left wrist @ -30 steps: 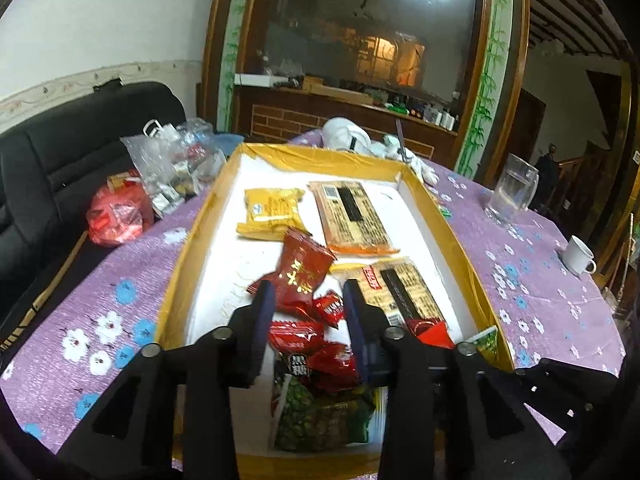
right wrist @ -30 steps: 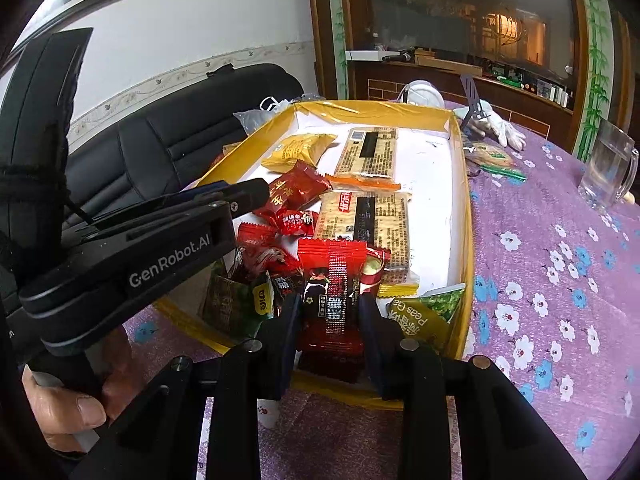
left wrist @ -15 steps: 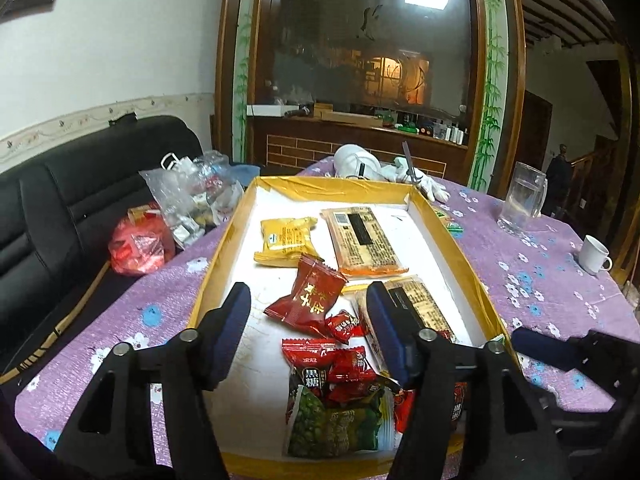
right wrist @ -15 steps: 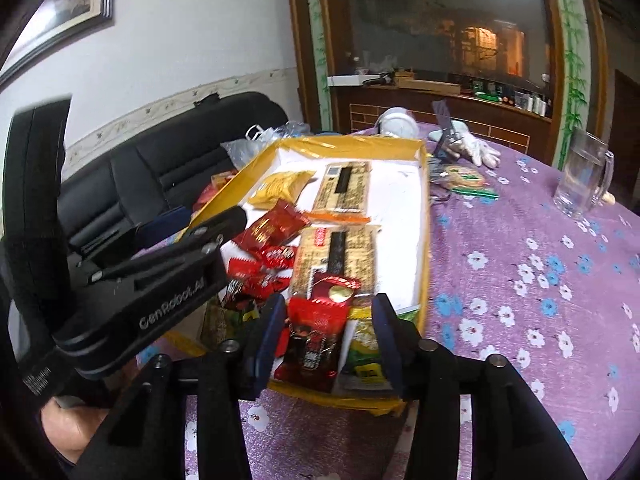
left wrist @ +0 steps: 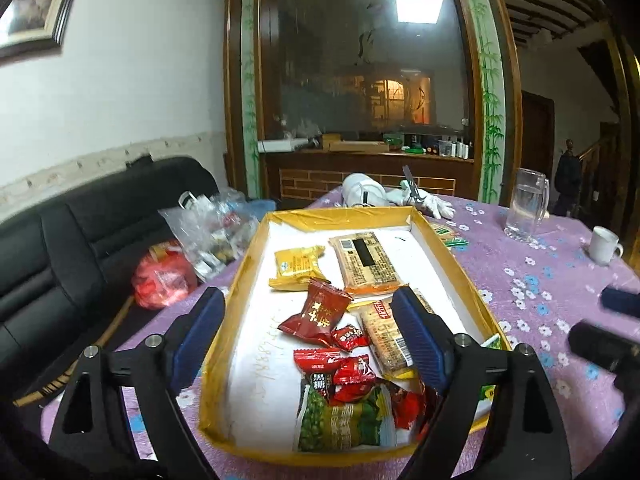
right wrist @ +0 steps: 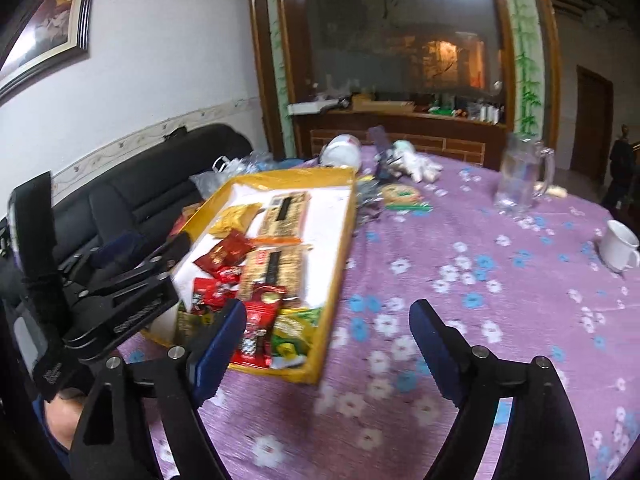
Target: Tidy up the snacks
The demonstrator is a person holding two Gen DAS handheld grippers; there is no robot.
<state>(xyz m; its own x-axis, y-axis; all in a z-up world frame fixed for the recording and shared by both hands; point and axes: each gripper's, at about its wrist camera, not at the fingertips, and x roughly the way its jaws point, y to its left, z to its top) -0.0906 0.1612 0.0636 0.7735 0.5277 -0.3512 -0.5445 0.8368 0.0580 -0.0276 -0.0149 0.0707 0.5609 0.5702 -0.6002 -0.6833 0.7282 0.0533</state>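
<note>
Left gripper (left wrist: 308, 336) and right gripper (right wrist: 326, 346) both stand spread, jaws just opened, nothing between the pads. Beyond them the snacks (left wrist: 340, 368) lie in the yellow box (left wrist: 236, 280) on the purple table (right wrist: 480, 280); farther off, a jug (left wrist: 524, 208).

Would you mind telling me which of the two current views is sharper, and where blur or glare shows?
Left wrist view: fairly sharp, the snack packets in the yellow box legible; the ceiling light glares off the glass. Right wrist view: motion-blurred throughout, the glass mug and floral tablecloth smeared. Both bend straight lines, fisheye-style.
</note>
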